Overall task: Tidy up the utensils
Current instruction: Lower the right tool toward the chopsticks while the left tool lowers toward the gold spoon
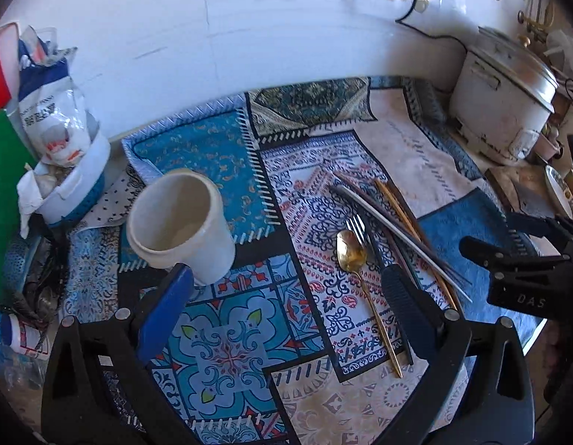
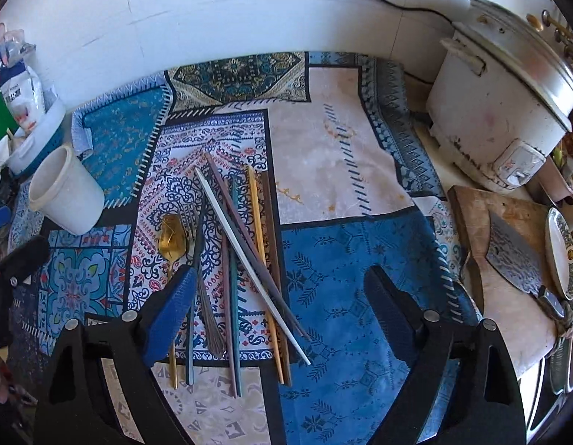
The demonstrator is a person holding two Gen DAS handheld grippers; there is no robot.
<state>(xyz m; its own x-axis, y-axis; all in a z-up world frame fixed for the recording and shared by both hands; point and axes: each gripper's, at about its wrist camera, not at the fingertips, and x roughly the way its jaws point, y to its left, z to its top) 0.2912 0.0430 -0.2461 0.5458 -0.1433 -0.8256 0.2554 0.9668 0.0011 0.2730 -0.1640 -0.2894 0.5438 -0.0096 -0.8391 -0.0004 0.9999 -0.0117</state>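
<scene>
A white plastic cup (image 1: 180, 224) stands empty on the patterned cloth (image 1: 219, 155), just beyond my left gripper's left finger; it also shows in the right wrist view (image 2: 65, 194). A gold spoon (image 1: 351, 250) and a fork (image 1: 356, 224) lie beside several chopsticks (image 1: 401, 237). In the right wrist view the gold spoon (image 2: 172, 239) and the chopsticks (image 2: 249, 256) lie in a loose pile. My left gripper (image 1: 286, 300) is open and empty over the cloth. My right gripper (image 2: 279, 304) is open and empty, above the near ends of the chopsticks.
A white rice cooker (image 2: 501, 104) stands at the right back. A cutting board (image 2: 509, 230) carries a cleaver (image 2: 516, 259), with a plate (image 2: 560, 248) beside it. A tub with bags (image 1: 60, 148) sits at the left. A white wall (image 1: 249, 37) runs behind.
</scene>
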